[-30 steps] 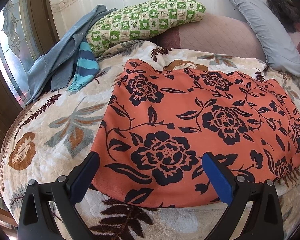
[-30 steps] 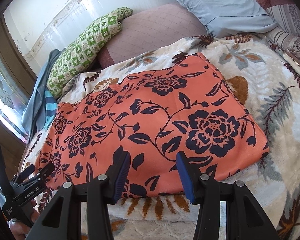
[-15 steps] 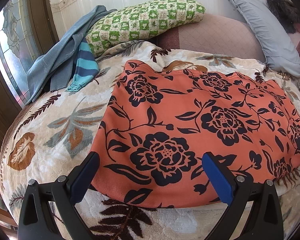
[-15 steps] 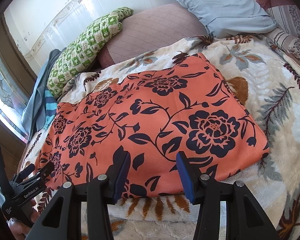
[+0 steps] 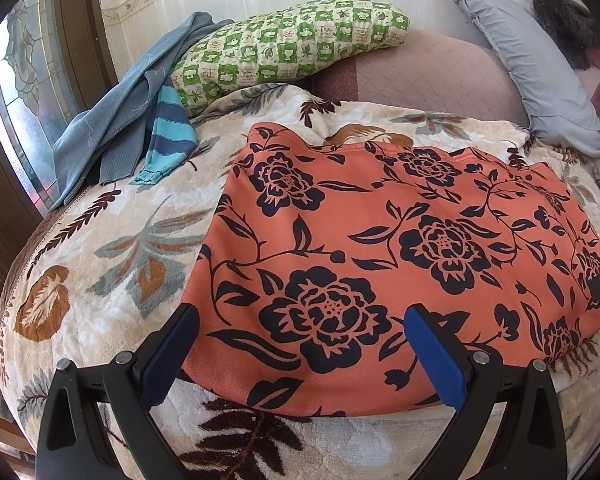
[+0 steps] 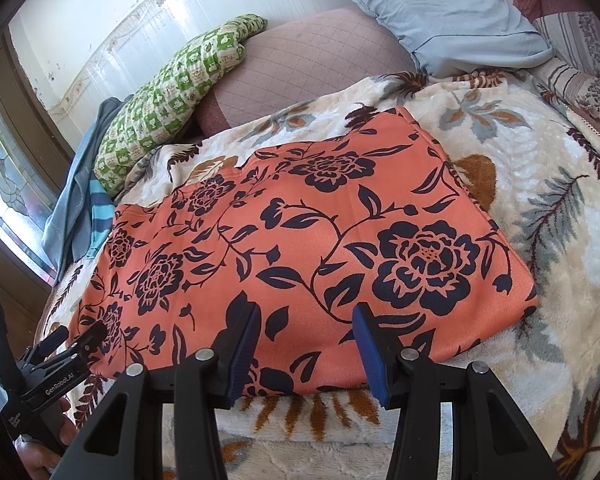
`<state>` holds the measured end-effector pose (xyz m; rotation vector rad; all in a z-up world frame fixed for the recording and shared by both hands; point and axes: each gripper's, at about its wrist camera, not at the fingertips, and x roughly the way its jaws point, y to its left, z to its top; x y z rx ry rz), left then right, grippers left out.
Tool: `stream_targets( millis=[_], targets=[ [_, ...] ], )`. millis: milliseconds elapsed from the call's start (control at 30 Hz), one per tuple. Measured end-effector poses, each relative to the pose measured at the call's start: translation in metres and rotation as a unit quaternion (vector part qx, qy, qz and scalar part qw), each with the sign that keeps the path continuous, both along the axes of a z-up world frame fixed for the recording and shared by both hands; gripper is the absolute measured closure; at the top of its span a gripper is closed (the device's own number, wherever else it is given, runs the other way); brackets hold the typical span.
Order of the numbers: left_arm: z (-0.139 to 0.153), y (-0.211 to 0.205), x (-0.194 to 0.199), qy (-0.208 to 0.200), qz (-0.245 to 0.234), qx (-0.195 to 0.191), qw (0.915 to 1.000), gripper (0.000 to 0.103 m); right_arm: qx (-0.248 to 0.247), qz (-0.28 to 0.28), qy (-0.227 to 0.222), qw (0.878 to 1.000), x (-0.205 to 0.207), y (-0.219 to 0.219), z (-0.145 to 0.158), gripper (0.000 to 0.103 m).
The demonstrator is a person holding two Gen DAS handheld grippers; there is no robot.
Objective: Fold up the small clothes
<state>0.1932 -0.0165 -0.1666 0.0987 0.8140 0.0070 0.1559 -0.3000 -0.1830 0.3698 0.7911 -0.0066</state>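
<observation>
An orange garment with a dark floral print (image 5: 380,240) (image 6: 300,248) lies spread flat on the leaf-patterned blanket (image 5: 112,248) (image 6: 560,208). My left gripper (image 5: 300,344) hovers over its near left edge, jaws wide apart, nothing between the blue pads. My right gripper (image 6: 306,348) hangs over the garment's near edge further right, its jaws apart by about half and empty. In the right wrist view the left gripper (image 6: 78,336) shows at the lower left, open, held by a hand (image 6: 40,452).
A blue-grey garment and a striped teal piece (image 5: 140,136) lie heaped at the far left by the window. A green checked pillow (image 5: 284,48), a mauve quilted cushion (image 5: 424,72) and a grey pillow (image 5: 532,64) line the wall behind.
</observation>
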Motion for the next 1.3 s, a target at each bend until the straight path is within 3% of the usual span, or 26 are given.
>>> stream_targets(
  millis=[1300],
  targets=[
    [0.0043,-0.0004,-0.0009,-0.007,-0.001,-0.006,1.0000,0.001,-0.003,0.001,-0.010,1.000,-0.0018,0.0004,0.0039,0.052]
  ],
)
